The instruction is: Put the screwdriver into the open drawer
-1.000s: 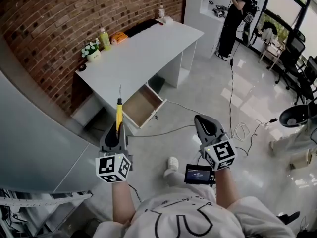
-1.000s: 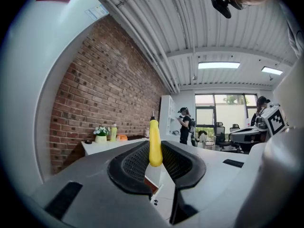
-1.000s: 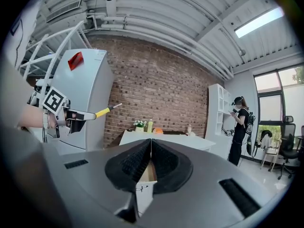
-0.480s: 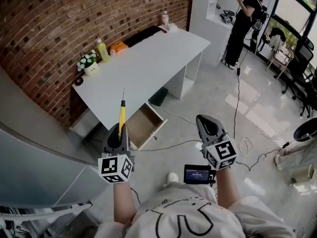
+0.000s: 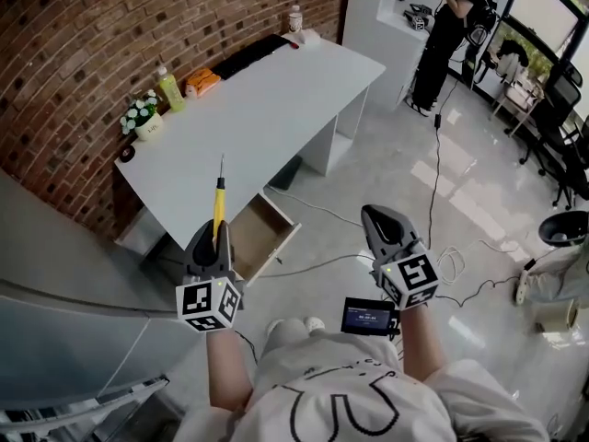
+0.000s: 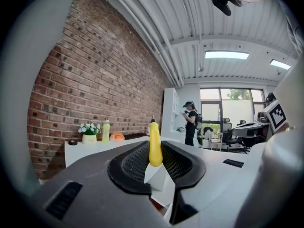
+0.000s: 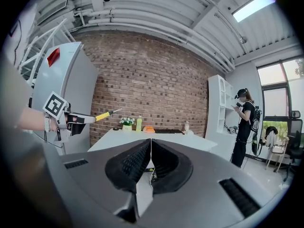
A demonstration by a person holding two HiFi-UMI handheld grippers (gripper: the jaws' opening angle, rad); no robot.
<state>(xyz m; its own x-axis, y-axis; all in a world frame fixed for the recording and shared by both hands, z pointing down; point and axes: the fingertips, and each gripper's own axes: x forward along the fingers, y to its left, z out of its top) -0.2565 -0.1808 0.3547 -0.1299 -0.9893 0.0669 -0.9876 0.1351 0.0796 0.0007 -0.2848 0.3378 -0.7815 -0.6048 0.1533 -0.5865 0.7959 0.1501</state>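
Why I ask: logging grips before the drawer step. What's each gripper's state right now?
Left gripper: closed on the yellow screwdriver.
Right gripper: closed, nothing between its jaws.

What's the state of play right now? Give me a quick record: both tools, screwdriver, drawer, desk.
left tool: shut on the yellow handle of the screwdriver, shaft pointing ahead toward the desk
right tool: jaws together, nothing held
screwdriver: held in the air, not yet in the drawer
drawer: pulled open under the desk's near edge
desk: white, against the brick wall; flower pot and green bottle along its far edge
bystander: person standing far right
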